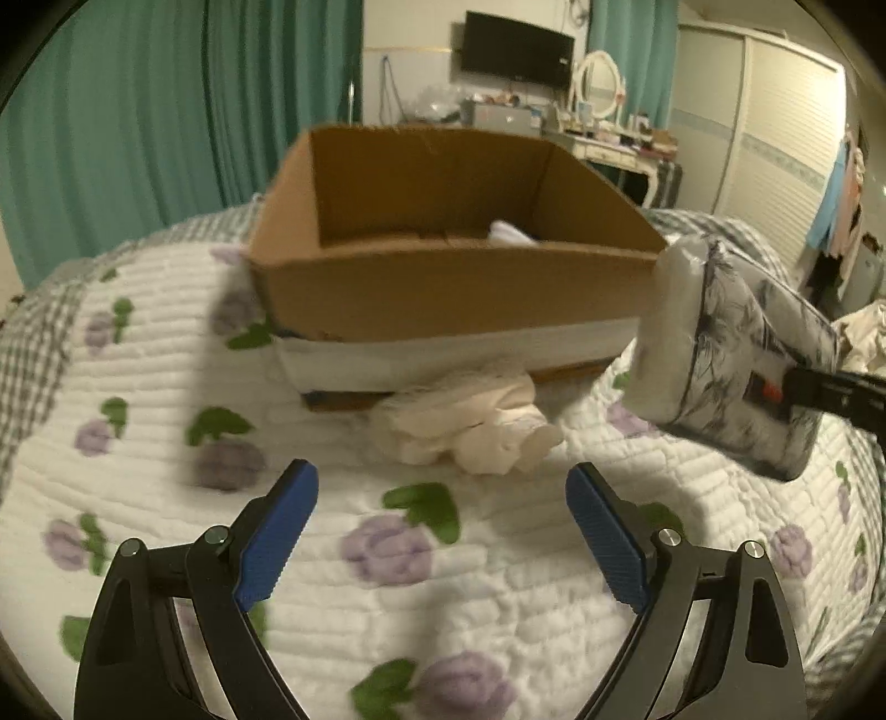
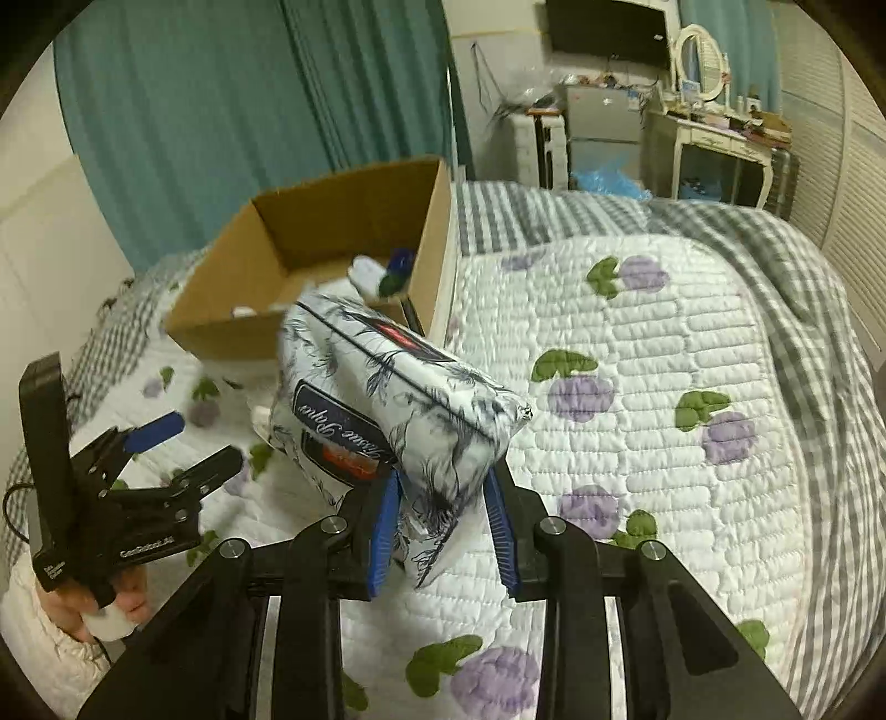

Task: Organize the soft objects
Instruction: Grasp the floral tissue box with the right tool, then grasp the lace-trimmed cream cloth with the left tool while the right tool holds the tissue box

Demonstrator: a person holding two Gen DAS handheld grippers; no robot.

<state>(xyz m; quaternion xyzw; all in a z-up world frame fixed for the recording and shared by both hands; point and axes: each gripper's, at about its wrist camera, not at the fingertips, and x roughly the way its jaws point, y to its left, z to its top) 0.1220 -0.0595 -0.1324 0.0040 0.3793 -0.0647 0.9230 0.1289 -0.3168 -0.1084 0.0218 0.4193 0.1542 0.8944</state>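
My right gripper is shut on a white tissue pack with black feather print and holds it above the bed, short of the open cardboard box. The pack also shows at the right of the left wrist view, beside the box. My left gripper is open and empty, low over the quilt, pointing at a crumpled cream cloth that lies against the box's front. The left gripper also shows at the left of the right wrist view. Small white and blue items lie inside the box.
The bed has a white quilt with purple flowers over a grey checked sheet. Teal curtains hang behind. A dressing table with a mirror, a wall television and a wardrobe stand at the far side.
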